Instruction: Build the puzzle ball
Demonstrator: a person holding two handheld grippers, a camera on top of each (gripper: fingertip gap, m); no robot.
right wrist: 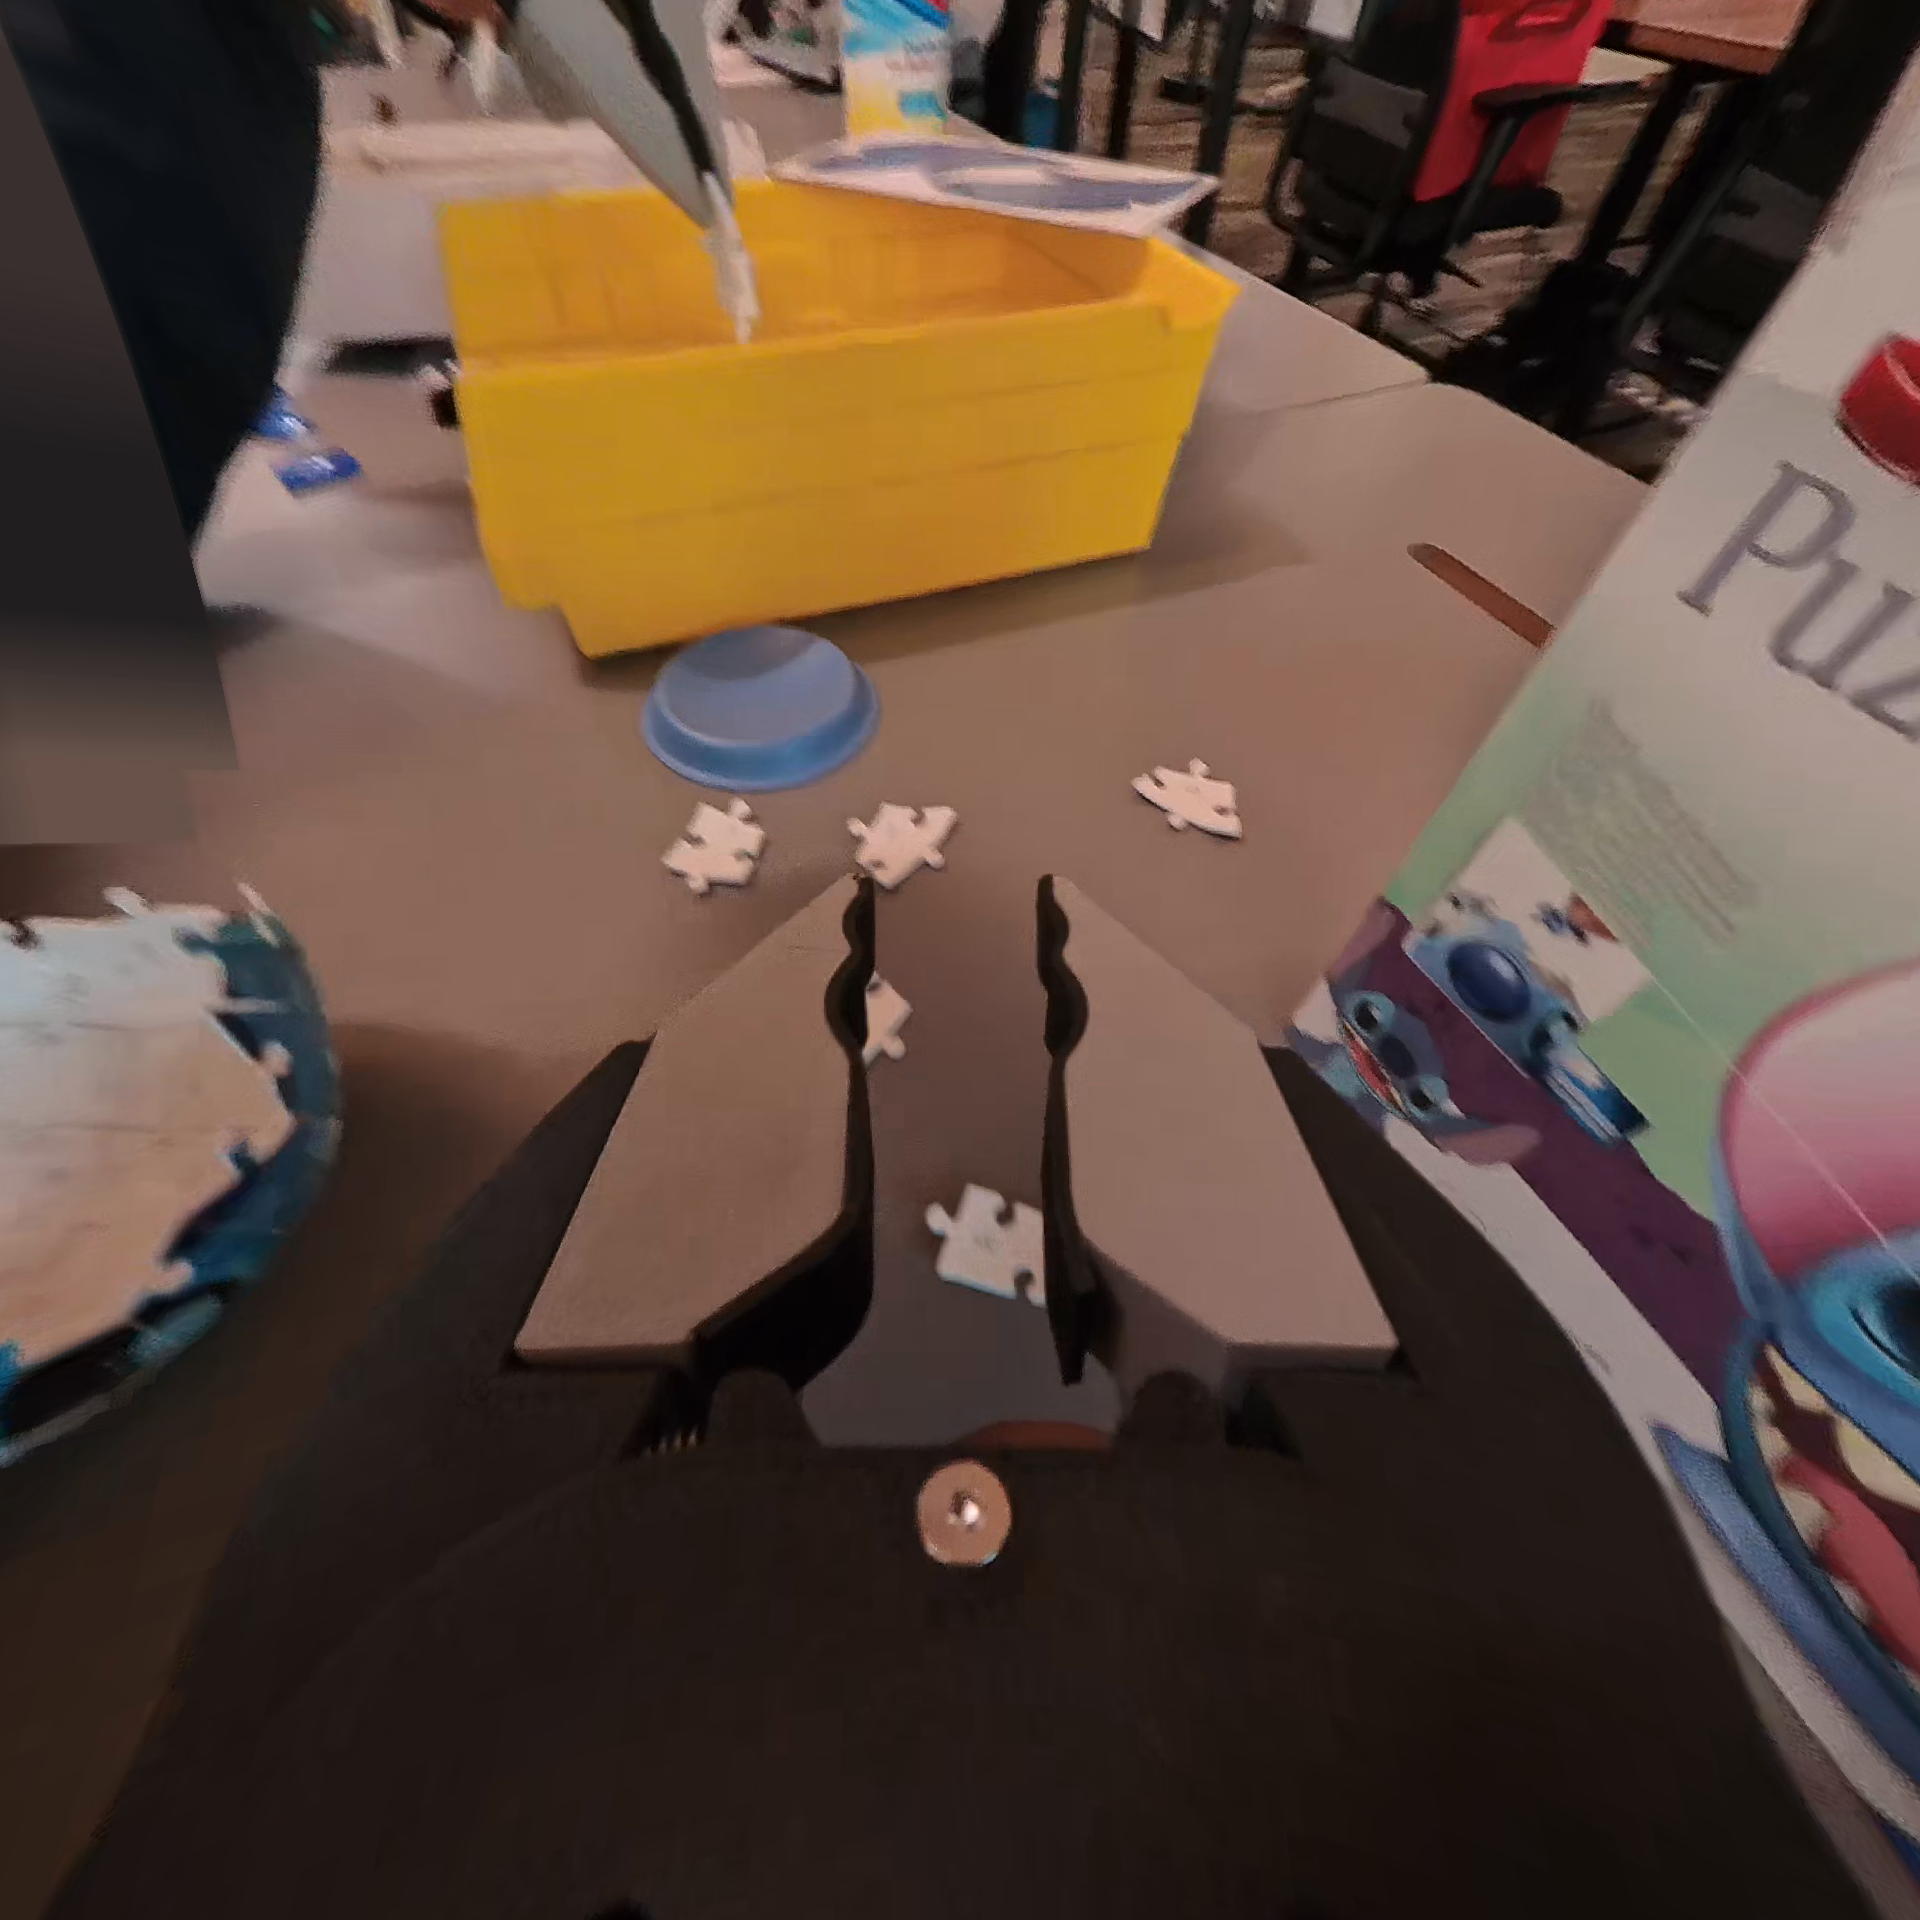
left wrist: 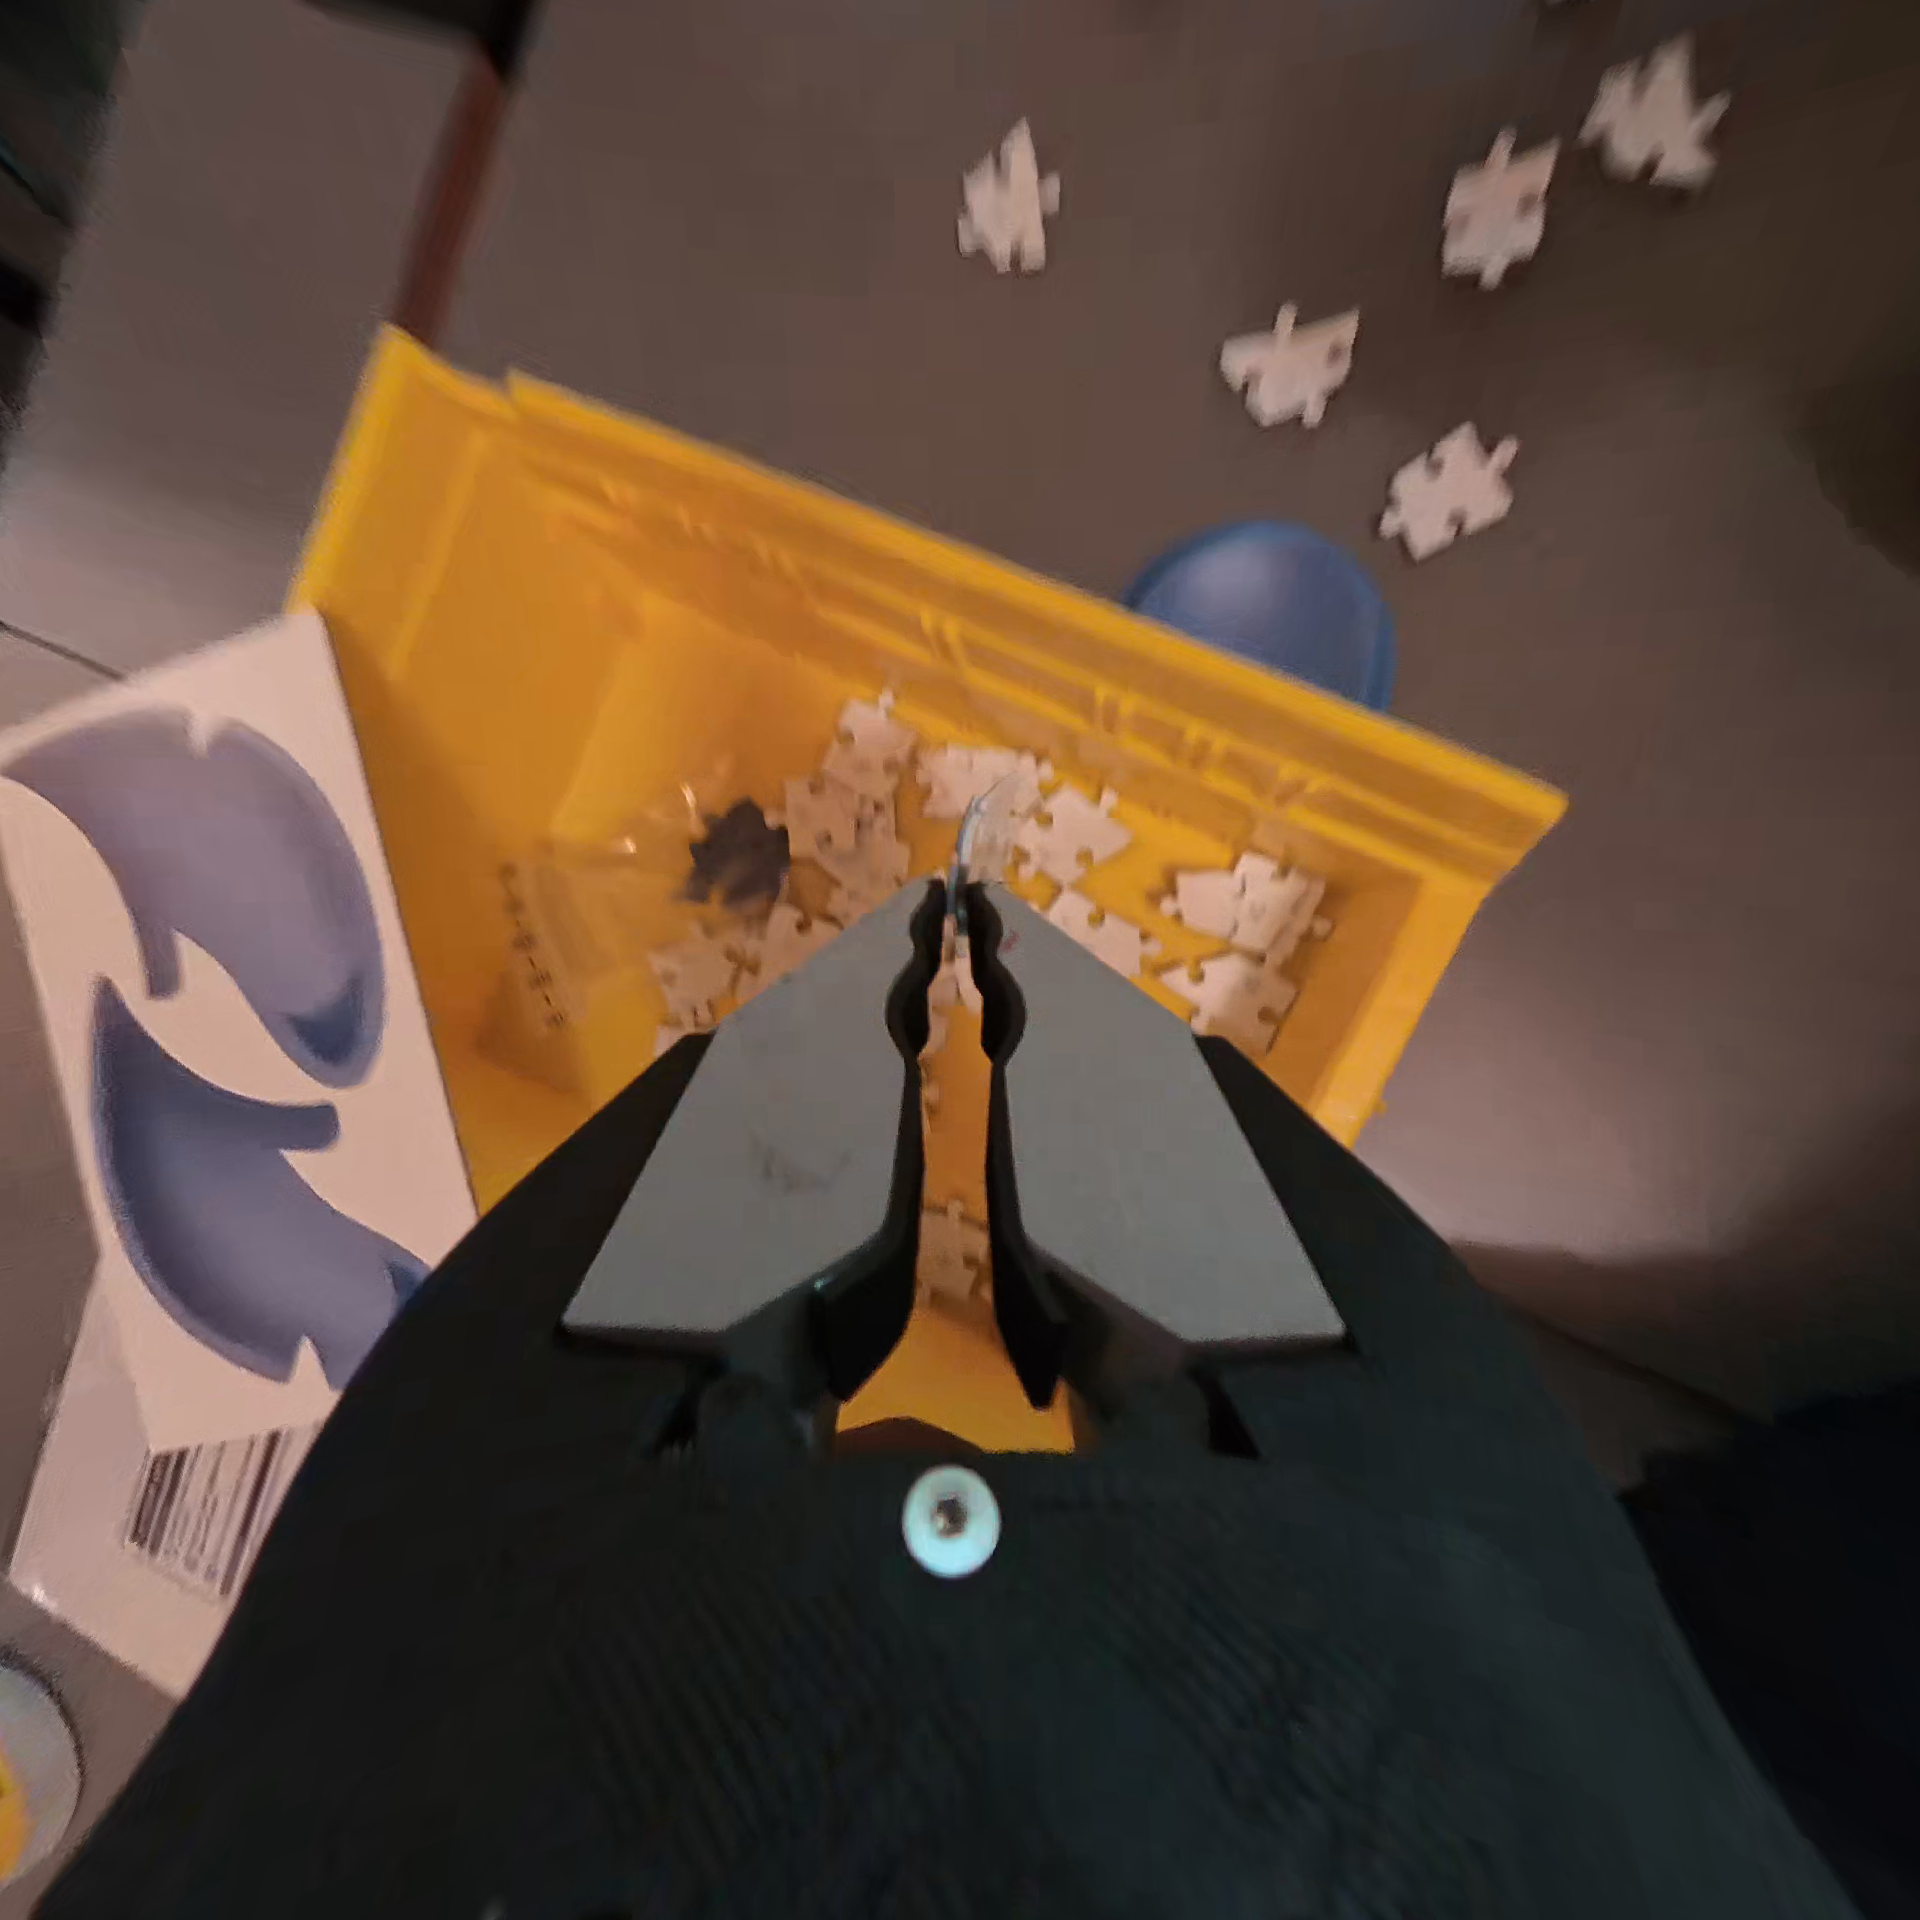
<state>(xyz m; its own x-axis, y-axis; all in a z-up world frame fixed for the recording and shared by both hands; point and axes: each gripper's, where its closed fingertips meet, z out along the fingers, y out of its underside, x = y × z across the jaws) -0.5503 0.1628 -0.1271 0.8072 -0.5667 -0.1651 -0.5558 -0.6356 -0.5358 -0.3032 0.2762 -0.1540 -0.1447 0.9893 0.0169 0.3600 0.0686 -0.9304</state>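
Note:
My left gripper (left wrist: 961, 899) hangs over the yellow bin (left wrist: 1382, 821) and is shut on a thin curved puzzle piece (left wrist: 982, 831) seen edge-on. Several white pieces (left wrist: 1236, 904) lie in the bin. In the right wrist view the left gripper (right wrist: 717, 208) holds that piece (right wrist: 736, 281) above the bin (right wrist: 831, 468). My right gripper (right wrist: 951, 894) is open and empty, low over the table, with loose pieces (right wrist: 987, 1242) between its fingers and ahead of it (right wrist: 902, 842). The part-built puzzle ball (right wrist: 135, 1122) sits at the left.
A blue round stand (right wrist: 761, 712) sits in front of the bin. The puzzle box (right wrist: 1683, 935) stands close at the right. A white sheet with blue shapes (left wrist: 208, 987) leans on the bin's left side. Several loose pieces (left wrist: 1449, 494) lie on the grey table. Across from one pair of fingers to the other is roughly 30 centimeters.

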